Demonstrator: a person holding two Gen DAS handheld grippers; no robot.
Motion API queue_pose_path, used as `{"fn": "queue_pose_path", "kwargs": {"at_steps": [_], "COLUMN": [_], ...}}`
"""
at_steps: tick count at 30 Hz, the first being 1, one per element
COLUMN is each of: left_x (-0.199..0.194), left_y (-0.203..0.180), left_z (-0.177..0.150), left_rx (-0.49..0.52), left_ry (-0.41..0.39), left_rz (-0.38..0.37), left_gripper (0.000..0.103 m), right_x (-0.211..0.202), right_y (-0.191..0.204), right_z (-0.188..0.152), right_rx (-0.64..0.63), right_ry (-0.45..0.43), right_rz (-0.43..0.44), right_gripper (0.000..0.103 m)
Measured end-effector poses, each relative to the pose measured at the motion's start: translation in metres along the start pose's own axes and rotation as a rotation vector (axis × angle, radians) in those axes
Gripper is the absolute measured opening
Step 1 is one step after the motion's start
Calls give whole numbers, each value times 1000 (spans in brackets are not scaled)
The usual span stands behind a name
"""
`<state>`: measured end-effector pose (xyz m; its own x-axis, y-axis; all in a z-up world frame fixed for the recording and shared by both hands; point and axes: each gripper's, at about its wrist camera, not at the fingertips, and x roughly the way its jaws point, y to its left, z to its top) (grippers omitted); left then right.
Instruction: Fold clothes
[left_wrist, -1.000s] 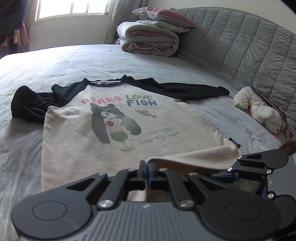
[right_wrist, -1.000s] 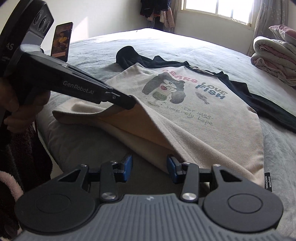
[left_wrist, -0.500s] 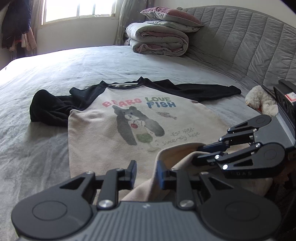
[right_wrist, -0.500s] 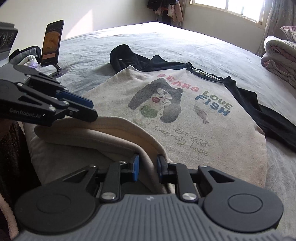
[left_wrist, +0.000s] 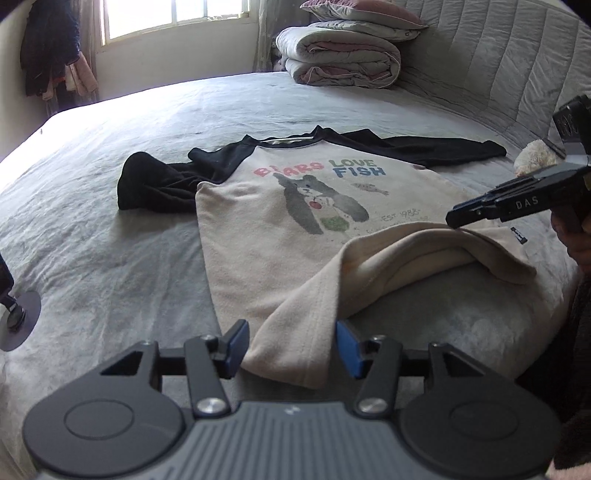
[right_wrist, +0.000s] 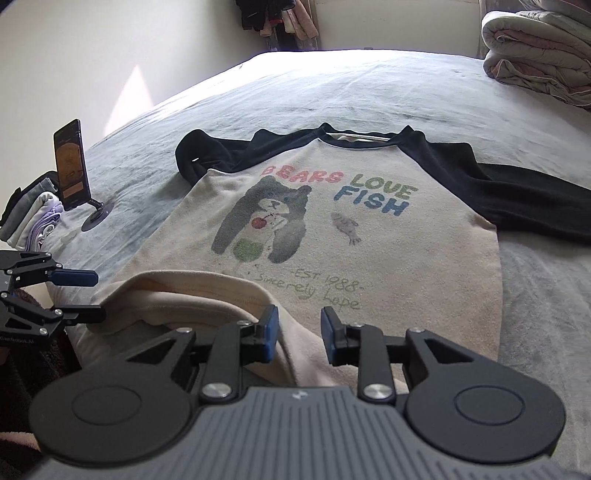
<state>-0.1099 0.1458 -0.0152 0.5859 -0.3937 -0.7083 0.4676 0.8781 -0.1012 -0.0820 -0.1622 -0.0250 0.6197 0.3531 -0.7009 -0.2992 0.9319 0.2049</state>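
**Ana:** Both hems have been let go since a second ago: the left gripper (left_wrist: 290, 345), clamped on the bottom edge then, now has its jaws opening, with the folded-over corner of the shirt (left_wrist: 295, 236) lying loose between the pads, neither one pressing on it.

**Ben:** And the right gripper (right_wrist: 297, 334)?

**Ana:** Its jaws are opening too. Cloth sits under and between them, but the pads stand clear of it, so it grips nothing.

**Ben:** Where does the shirt lie?

**Ana:** Flat on the grey bed (left_wrist: 110, 258), print up, collar far from both claws, its long axis running away from them toward the collar. The bottom hem (right_wrist: 192, 291) is turned up in a soft roll just ahead of the claws. One black sleeve (left_wrist: 436, 147) stretches toward the headboard side; the other (left_wrist: 155, 184) is bunched.

**Ben:** So which hand is nearer to what?

**Ana:** The left sits by the bunched sleeve's side, the right by the straight sleeve's. Likely each takes its own side next.

**Ben:** Around it?

**Ana:** A phone on a stand (right_wrist: 70, 166), folded quilts (left_wrist: 343, 55), a plush toy (left_wrist: 535, 157), a bright window (left_wrist: 173, 18).
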Motion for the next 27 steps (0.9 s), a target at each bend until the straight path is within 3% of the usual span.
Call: {"fn": "queue_pose_path", "kwargs": {"at_steps": [3,9,12,16,22,25,26,27], "left_x": [-7,-7,0,15,27,34,37,39], "left_y": [24,70,80,75,58,57,57,57], "left_z": [-4,-25,-35,-41,-42,-44,-44,-45], "left_rx": [-207,-604,-744,-825,-830,-841,-846,-851], "left_ry": [12,23,29,59,24,21,22,22], "left_rz": [-89,-205,-247,-253,-222,-224,-225,-226], "left_gripper": [60,60,60,59,55,42,32,18], "right_x": [-19,-60,-72,-69,-57,-44,-39,-39], "right_y": [-11,-43,-57,-68,-81,-81,-81,-79], "right_z": [-11,-36,-48,-62,-87,-100,-103,-103], "right_rx": [51,285,424,568,769,863,884,878], "right_ry": [19,7,10,30,28,2,-7,-7], "right_rz": [-31,-10,23,49,93,154,171,176], "right_gripper": [39,39,39,39,39,41,40,33]}}
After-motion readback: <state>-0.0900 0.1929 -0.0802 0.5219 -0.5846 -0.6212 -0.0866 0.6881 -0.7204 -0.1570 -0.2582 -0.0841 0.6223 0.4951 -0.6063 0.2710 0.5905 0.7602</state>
